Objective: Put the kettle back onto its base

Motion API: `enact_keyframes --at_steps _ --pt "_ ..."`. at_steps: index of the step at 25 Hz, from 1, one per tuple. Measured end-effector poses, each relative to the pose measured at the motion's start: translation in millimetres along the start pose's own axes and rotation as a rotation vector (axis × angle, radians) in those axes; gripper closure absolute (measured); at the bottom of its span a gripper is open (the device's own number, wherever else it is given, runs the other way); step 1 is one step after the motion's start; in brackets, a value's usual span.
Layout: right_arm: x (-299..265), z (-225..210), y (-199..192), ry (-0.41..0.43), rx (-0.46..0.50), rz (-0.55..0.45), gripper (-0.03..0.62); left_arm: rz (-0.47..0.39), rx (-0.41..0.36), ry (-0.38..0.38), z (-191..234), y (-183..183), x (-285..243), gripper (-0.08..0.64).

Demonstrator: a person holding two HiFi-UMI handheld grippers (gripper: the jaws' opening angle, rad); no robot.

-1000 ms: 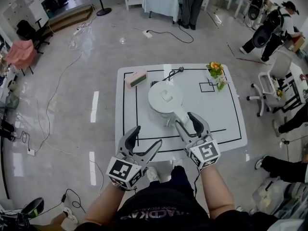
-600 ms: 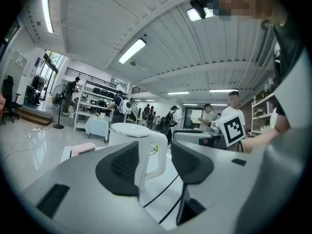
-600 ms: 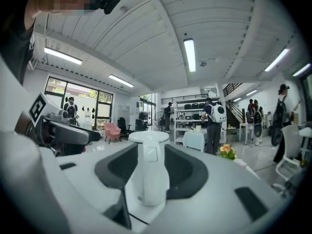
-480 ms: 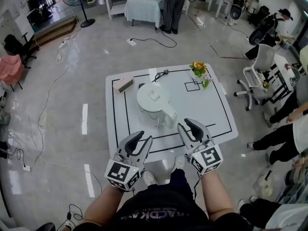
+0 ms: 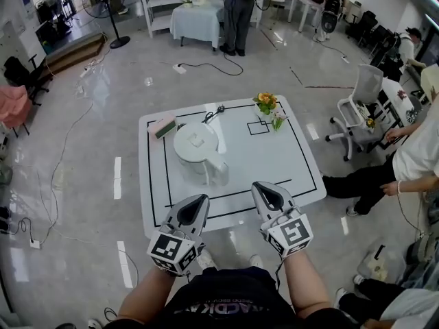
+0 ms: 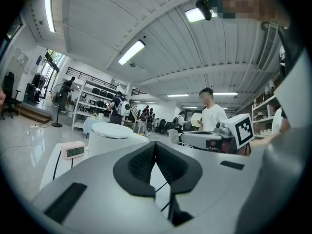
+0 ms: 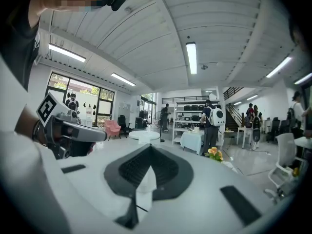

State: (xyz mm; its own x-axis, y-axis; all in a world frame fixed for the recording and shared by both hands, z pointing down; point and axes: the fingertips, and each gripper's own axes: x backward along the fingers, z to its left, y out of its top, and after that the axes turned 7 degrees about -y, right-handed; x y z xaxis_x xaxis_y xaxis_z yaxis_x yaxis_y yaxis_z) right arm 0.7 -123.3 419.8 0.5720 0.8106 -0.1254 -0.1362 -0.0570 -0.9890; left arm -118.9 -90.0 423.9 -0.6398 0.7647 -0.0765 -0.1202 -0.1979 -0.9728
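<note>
Head view: the white kettle [image 5: 195, 149] stands on the white desk [image 5: 295, 166], inside the black lines and a bit to the left. Its handle points toward the person. The round lid covers what is under it, so I cannot see the base from up here. A pink clock [image 5: 162, 127] lies just behind the kettle on the left. A black cord [image 5: 212, 113] lies behind it too, and small flowers [image 5: 266, 103] stand near the back edge.

The left claw [image 5: 197, 201] and the right claw [image 5: 263, 187] hang over the front edge of the desk, one on each side of the handle. Neither touches the kettle. Both claws have just squeezed closed, and they hold nothing. The person's arms are cut off at the bottom of the picture.

In the left gripper view, the left claw [image 6: 156, 143] is pressed tight together with nothing inside. Its big grey body hides the low part of the kettle [image 6: 109, 134] and most of the desk. The clock [image 6: 73, 151] shows, but its numbers are too blurry to read. The right claw [image 6: 214, 139] peeks in from the right, partly hidden.

In the right gripper view, the right claw [image 7: 148, 149] is tight together too, and empty. Only the flat top of the kettle [image 7: 144, 135] shows over it. The flowers [image 7: 213, 152] look tiny. The left claw [image 7: 73, 130] comes in from the left, cut off by the edge.
</note>
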Motion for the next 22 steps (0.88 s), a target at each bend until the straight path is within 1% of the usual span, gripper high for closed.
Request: enact_keyframes --at_steps 7,13,17,19,22 --pt "48.0 -44.4 -1.2 0.055 -0.021 -0.009 0.591 -0.002 0.012 0.053 -65.3 -4.3 -33.1 0.557" --pt "81.3 -74.0 -17.0 0.135 -0.03 -0.027 0.591 0.003 -0.015 0.141 -113.4 -23.4 -54.9 0.557" --pt "102.0 -87.5 -28.1 0.177 -0.029 -0.026 0.591 -0.02 -0.019 0.192 -138.5 -30.0 -59.5 0.557" --pt "109.6 -90.6 -29.5 0.21 -0.02 -0.026 0.591 -0.035 -0.014 0.226 -149.2 -32.8 -57.0 0.557" --pt "122.9 -91.4 -30.7 0.241 -0.018 -0.019 0.591 -0.042 -0.004 0.257 -167.0 -37.2 -51.5 0.557"
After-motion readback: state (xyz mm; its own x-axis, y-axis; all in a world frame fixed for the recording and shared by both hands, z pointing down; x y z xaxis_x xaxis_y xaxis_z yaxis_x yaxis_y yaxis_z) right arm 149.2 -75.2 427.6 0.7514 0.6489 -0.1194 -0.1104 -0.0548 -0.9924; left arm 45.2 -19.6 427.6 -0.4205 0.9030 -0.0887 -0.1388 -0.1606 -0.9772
